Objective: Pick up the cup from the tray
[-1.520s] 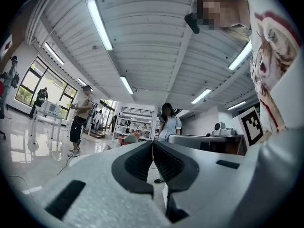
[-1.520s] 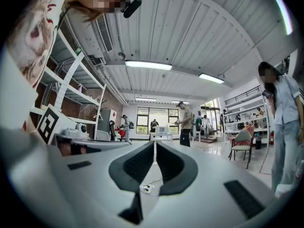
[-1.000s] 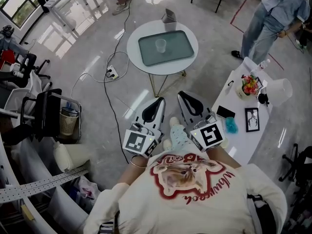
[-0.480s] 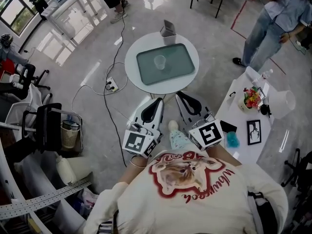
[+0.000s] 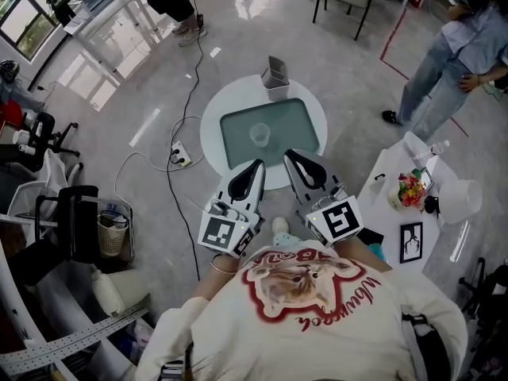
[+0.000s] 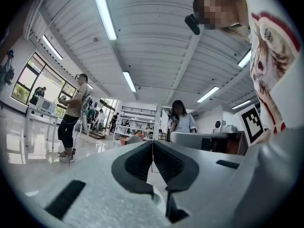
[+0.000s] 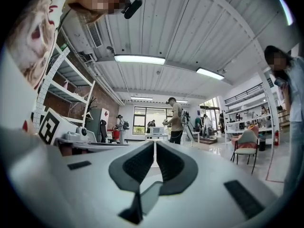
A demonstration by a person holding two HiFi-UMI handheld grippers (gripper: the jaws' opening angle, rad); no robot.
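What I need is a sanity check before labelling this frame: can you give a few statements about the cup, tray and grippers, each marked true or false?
1. The cup stands upright on the tray. True.
2. The left gripper is shut on the cup. False: its jaws are together with nothing between them, and the cup stands apart on the tray.
3. The tray lies on a round white table. True.
4. The right gripper has its jaws wide apart. False: they are together and empty.
5. A grey container stands on the tray beside the cup. False: it stands on the table beyond the tray's far edge.
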